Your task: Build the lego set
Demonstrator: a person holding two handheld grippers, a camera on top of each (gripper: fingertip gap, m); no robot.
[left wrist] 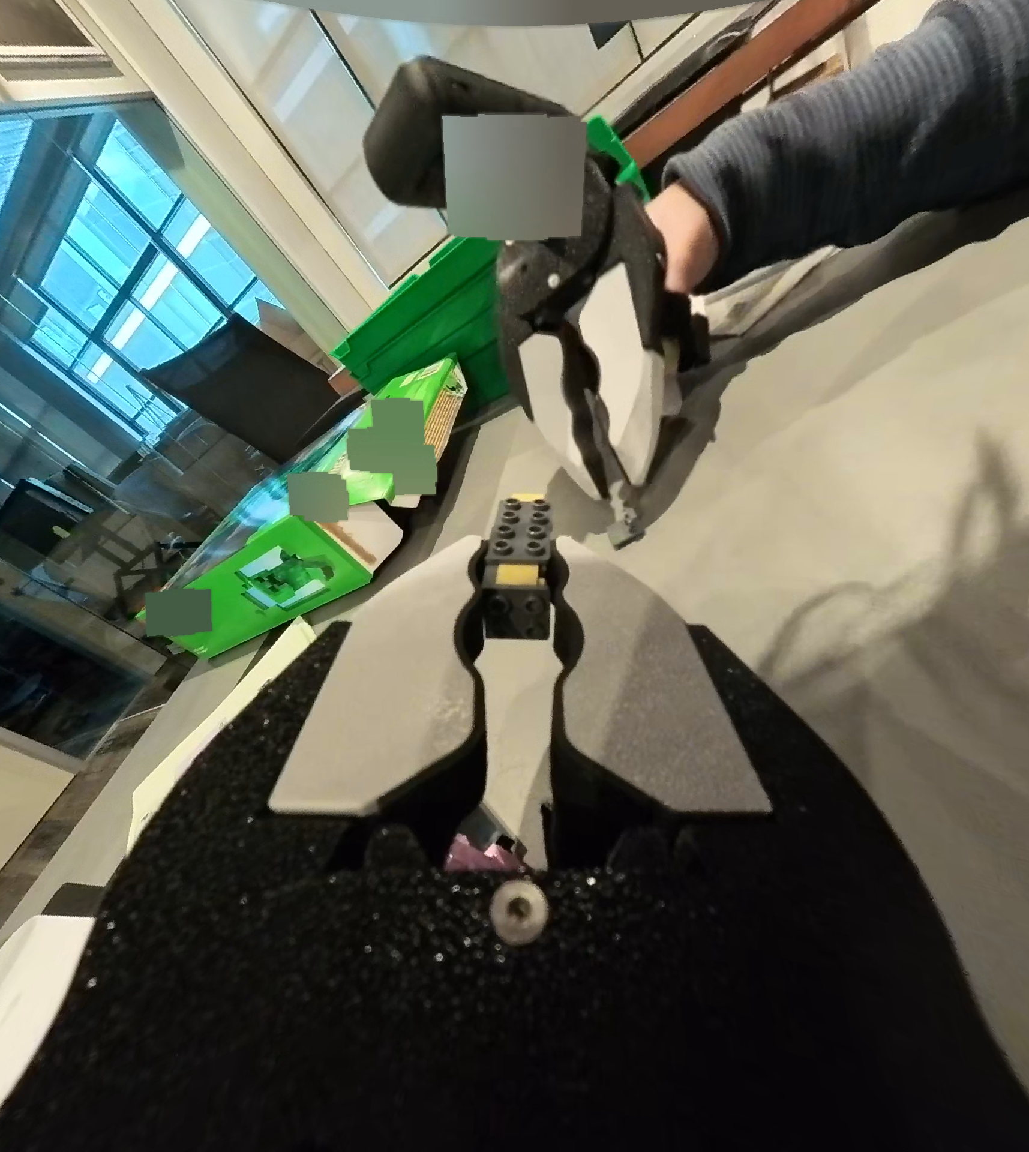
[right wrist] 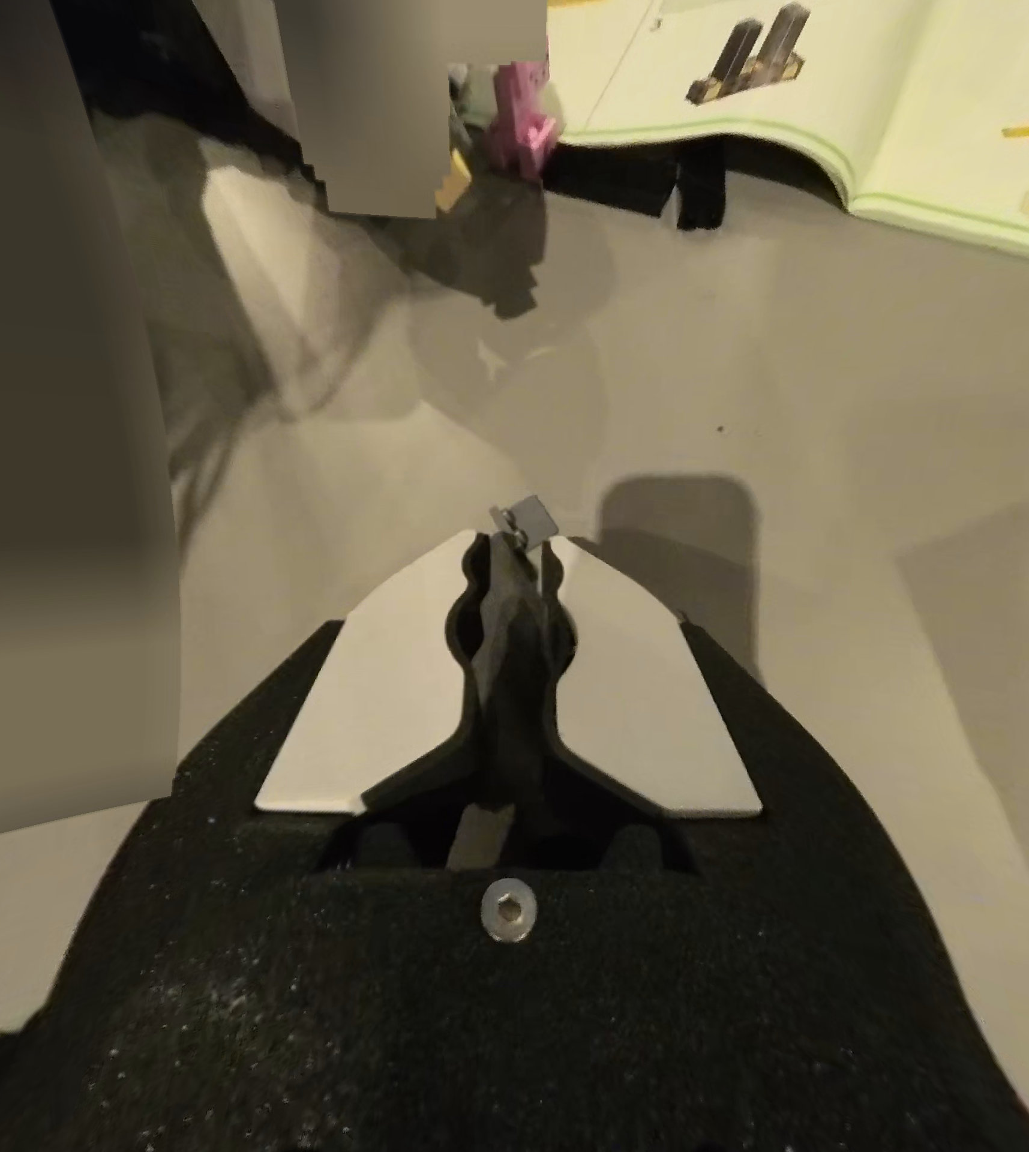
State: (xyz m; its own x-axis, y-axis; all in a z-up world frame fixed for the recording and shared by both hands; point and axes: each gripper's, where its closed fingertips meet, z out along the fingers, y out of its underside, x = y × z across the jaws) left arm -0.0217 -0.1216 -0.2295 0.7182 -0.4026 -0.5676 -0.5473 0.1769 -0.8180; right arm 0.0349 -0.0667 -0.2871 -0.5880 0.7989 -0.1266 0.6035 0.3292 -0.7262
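L gripper point(left wrist: 517, 564) is clamped on a small dark grey brick stack point(left wrist: 518, 561): studded top plate facing up, a tan piece in the middle, a black block below, held between the fingertips and poking out past them toward 12 o'clock. R gripper point(right wrist: 515, 541) has its fingers pinched nearly together on a small flat grey piece point(right wrist: 527, 516), which sticks out of the tips at 12 and tilts a bit to 1. From the L wrist cam, that same gripper sits at 1 o'clock of the stack, near it but not touching, w/ a hand point(left wrist: 683, 240) in a dark blue sleeve point(left wrist: 873, 143) behind it. Both hang over a pale grey table point(right wrist: 748, 374). Farther out: pink bricks point(right wrist: 524, 115) at 12 in the R cam, an open instruction booklet point(right wrist: 873, 124) at 1–2. In the L cam, green boxes point(left wrist: 275, 573) at 10 and a green bin point(left wrist: 430, 324) at 11.
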